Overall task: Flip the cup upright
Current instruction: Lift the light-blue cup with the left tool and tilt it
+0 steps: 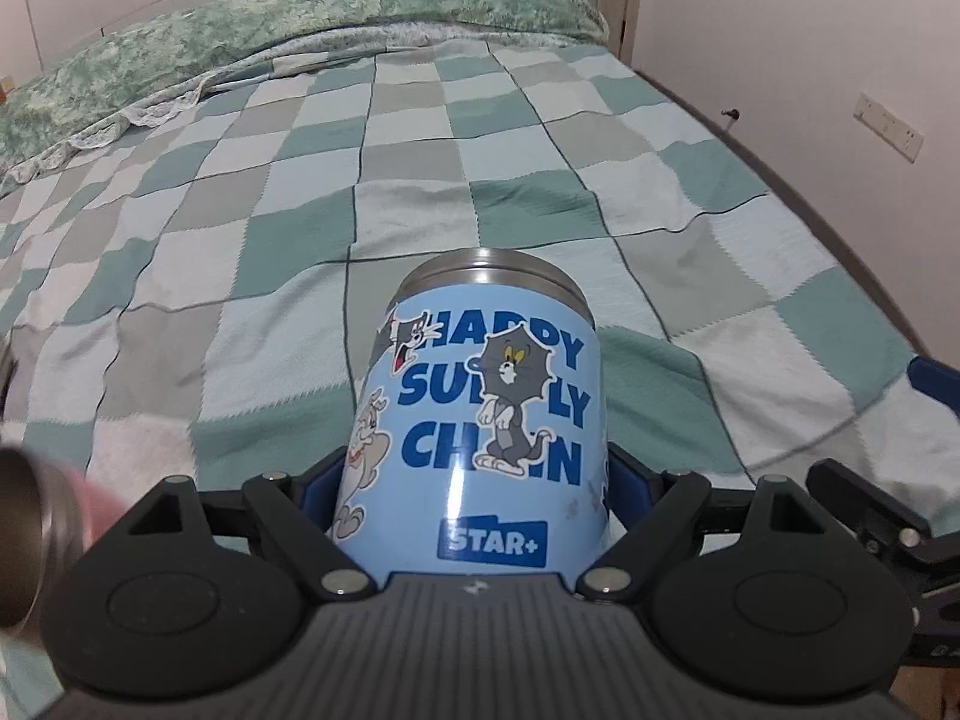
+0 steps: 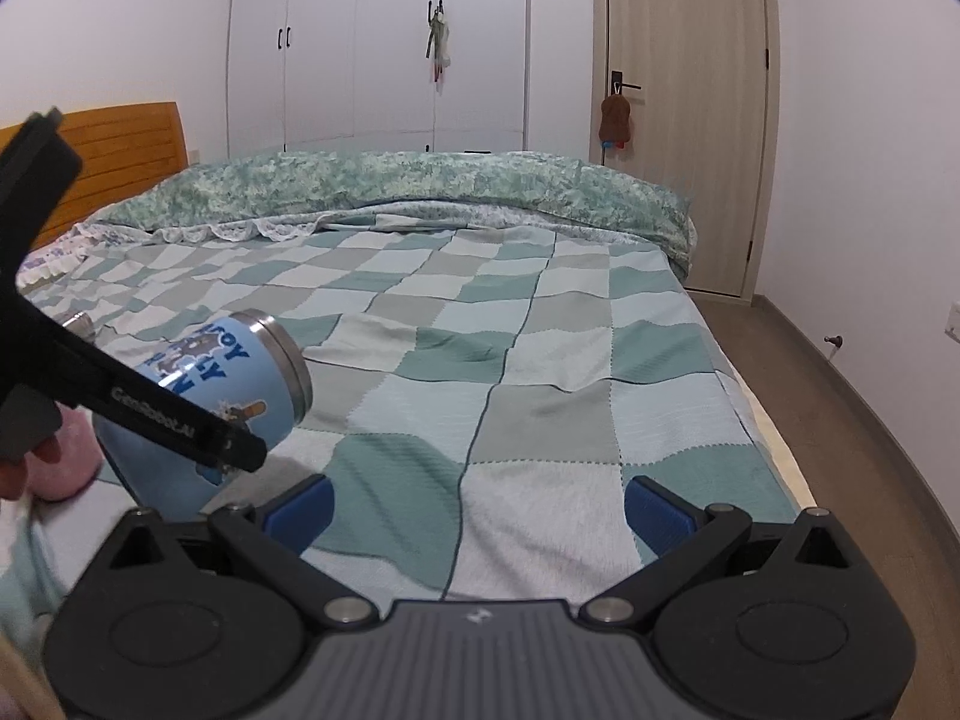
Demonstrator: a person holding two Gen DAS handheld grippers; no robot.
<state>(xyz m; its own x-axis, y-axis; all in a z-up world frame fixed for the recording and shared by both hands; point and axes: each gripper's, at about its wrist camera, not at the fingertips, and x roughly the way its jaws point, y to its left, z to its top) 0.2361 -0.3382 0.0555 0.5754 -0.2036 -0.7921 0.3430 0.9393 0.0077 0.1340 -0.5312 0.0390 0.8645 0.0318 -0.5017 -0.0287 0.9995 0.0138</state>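
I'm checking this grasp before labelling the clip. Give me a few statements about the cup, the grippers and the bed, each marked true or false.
1. The left gripper is closed on the light blue cartoon-printed metal cup. True.
2. The right gripper also grips the cup. False: its jaws stand apart over the green and white checked bedspread, holding nothing.
3. The cup stands upright on the bed. False: in the right wrist view it is tilted, held off the bedspread.
4. The cup's far end has a bare steel band. True.
5. The wooden door at the back stands open. False: it is shut.
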